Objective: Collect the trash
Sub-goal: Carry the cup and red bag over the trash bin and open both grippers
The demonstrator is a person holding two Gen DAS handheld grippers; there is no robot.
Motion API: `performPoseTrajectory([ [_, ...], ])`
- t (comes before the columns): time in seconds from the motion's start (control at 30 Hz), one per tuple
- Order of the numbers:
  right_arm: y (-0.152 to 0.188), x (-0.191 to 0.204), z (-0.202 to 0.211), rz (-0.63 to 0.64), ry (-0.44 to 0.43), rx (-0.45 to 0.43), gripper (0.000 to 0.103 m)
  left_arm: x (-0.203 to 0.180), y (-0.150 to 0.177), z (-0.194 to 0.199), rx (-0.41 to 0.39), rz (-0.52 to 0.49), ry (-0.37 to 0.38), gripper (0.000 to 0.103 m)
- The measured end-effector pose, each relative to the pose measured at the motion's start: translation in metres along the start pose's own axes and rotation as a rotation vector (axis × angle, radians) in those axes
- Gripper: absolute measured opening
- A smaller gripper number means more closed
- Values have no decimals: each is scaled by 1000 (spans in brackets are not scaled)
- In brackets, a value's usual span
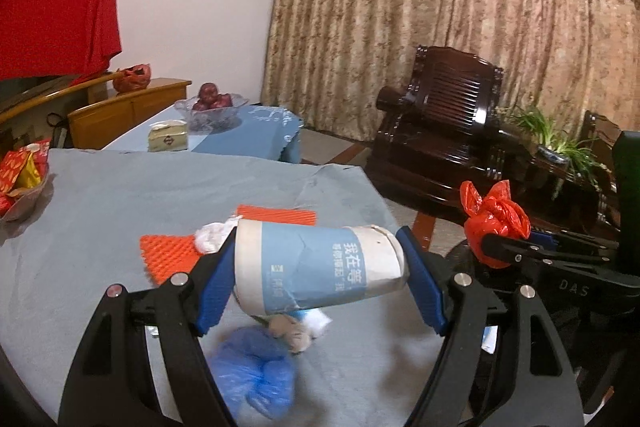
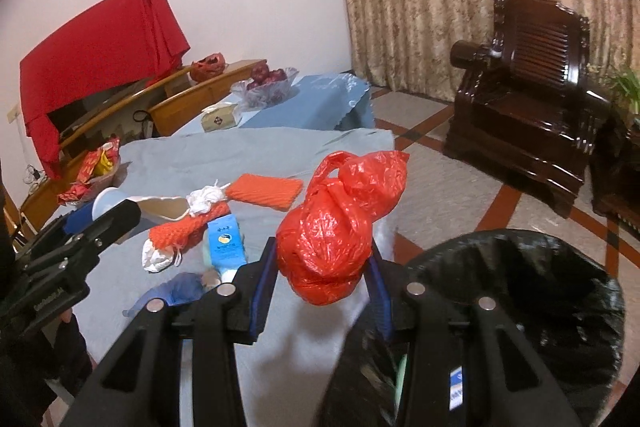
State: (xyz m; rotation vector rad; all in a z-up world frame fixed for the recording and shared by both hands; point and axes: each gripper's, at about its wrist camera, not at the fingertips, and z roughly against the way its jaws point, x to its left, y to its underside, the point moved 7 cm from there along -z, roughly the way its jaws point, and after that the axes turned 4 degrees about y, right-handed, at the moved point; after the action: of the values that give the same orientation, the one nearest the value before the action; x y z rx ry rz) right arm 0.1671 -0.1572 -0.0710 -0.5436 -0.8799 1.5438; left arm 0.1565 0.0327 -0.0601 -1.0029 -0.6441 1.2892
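Jaws of the left gripper point(image 1: 320, 281) clench a crushed blue-and-white paper cup point(image 1: 320, 273) sideways, rim against one blue pad and base against the other, lifted clear above the tabletop point(image 1: 120, 187). Jaws of the right gripper point(image 2: 322, 277) clamp a knotted red plastic bag point(image 2: 336, 227), held off the tabletop's right edge, just beside a bin lined with a black bag point(image 2: 540, 291) on the tiled floor.

Grey cloth covers the tabletop. Near its middle lie two pieces of orange foam netting point(image 2: 266, 189), one flat toward the far edge, one bunched closer in, with a knotted white wad point(image 2: 206, 199) between them and a second white wad point(image 2: 158, 259) at the bunched piece's near end. A small blue-and-white carton point(image 2: 226, 243) lies just beside the bunched netting. A crumpled blue plastic bag point(image 1: 256, 371) rests toward the near edge, under the raised cup. A dish of red snack packets point(image 1: 20, 183) sits at the far left corner.
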Motion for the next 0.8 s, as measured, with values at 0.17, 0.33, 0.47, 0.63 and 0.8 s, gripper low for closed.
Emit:
performPoseTrajectory([
  [0.17, 5, -16, 22, -20, 30, -16, 42, -27, -2, 2, -7, -20, 49, 74],
  [0.33, 11, -39, 46, -41, 64, -38, 42, -55, -2, 2, -10, -44, 101, 74],
  [0.47, 15, -54, 60, -56, 92, -49, 42, -78, -2, 1, -8, -62, 141, 74],
  [0.63, 21, -74, 76, -80, 134, -62, 42, -105, 2, -1, -5, -84, 187, 74],
  [0.8, 33, -102, 91, -120, 193, -67, 42, -134, 7, -5, 2, -116, 234, 74],
])
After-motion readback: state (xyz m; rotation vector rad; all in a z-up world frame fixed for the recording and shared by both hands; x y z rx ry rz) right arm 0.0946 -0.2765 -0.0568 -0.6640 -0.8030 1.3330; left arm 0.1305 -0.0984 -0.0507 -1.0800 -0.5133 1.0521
